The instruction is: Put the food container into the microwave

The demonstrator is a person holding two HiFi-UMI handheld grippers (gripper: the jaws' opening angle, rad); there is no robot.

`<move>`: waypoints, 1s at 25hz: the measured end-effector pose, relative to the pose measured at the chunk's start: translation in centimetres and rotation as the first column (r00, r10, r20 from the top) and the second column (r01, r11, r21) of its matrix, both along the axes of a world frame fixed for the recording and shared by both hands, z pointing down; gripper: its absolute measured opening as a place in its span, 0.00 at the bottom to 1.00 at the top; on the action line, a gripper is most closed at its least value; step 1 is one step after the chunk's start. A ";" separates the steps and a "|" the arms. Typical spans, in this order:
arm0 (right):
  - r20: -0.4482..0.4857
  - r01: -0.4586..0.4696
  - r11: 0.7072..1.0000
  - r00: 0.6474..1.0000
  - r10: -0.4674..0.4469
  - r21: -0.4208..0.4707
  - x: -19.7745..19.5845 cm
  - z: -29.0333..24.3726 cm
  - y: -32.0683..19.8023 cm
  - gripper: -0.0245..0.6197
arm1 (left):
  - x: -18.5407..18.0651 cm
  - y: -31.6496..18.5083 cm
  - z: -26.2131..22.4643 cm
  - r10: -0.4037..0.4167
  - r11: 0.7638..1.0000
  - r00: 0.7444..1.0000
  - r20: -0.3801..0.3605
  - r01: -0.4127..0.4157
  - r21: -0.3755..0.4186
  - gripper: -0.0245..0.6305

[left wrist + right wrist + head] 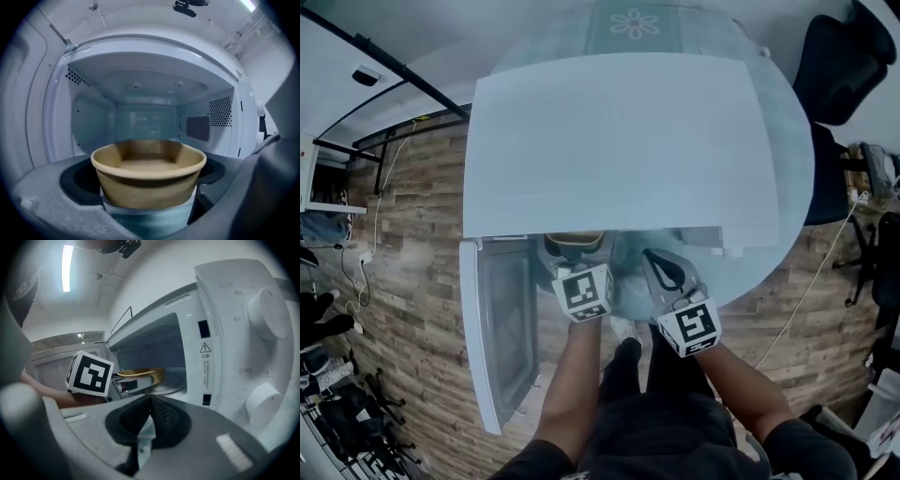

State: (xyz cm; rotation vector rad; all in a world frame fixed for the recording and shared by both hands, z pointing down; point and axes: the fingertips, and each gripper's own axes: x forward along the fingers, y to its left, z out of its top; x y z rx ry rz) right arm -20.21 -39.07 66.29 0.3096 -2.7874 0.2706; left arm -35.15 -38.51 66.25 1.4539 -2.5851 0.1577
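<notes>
While the left gripper (pixel 574 248) clamps its jaws on the food container (pixel 148 178), upright at the mouth of the microwave (pixel 619 141), we judge the way in lies straight ahead along those jaws, with the door (pixel 497 328) swung open leftward. The right gripper (pixel 150 405) hangs alongside, jaws together and empty.

The container (pixel 147 164) you hold looks like brown paper, matt and a little fibrous. The microwave (pixel 619 141) has a white shell, smooth, with a soft shine. Its knobs (pixel 269 310) look like smooth white plastic. The inner walls (pixel 93 126) are glossy and give pale reflections. Your right gripper (pixel 150 414) has a grey matt body, slightly grainy, and black pads (pixel 166 420) with a rough mesh texture. The floor (pixel 422 197) looks like matt wood planks.
</notes>
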 end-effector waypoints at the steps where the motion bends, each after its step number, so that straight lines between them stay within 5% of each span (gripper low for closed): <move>1: -0.001 0.000 1.000 1.000 0.000 -0.002 0.0 0.2 0.0 0.04 | 0.0 0.0 0.4 -0.004 1.000 1.000 -0.003 0.004 -0.012 0.91; 9: 0.002 -0.005 1.000 1.000 0.005 -0.007 0.0 0.2 -0.1 0.04 | 0.0 -0.8 2.8 -0.001 0.996 0.996 -0.092 -0.007 -0.093 0.94; 25: 0.033 -0.002 1.000 0.999 0.001 0.014 1.0 -2.9 1.8 0.04 | 5.5 5.0 0.5 0.057 0.992 0.995 -0.083 -0.066 -0.107 0.95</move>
